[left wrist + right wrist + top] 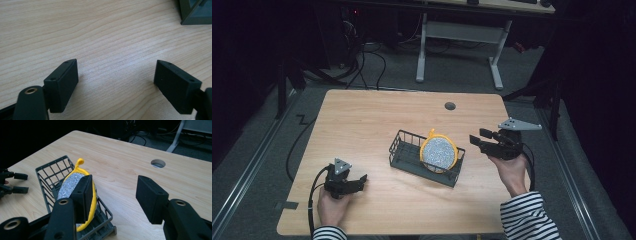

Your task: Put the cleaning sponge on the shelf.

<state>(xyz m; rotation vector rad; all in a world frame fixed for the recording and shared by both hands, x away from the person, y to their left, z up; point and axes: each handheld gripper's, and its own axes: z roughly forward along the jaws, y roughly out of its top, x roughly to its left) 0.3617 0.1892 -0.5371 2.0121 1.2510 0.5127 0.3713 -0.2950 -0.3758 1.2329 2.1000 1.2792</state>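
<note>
Sponge (439, 152) stood in rack (401, 156); our right gripper (479, 140) hung near it, left gripper (360, 180) idle, both open; we judged grasping next

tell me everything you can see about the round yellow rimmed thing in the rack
The disc is round, with a glittery silver face, a yellow rim that looks like plastic, and a small curled yellow hook at the top. It stands on edge, leaning, in the right end of the dark wire rack, resting against its wires. Neither hand-held gripper touches it; the right one is nearest, jaws open.
</note>
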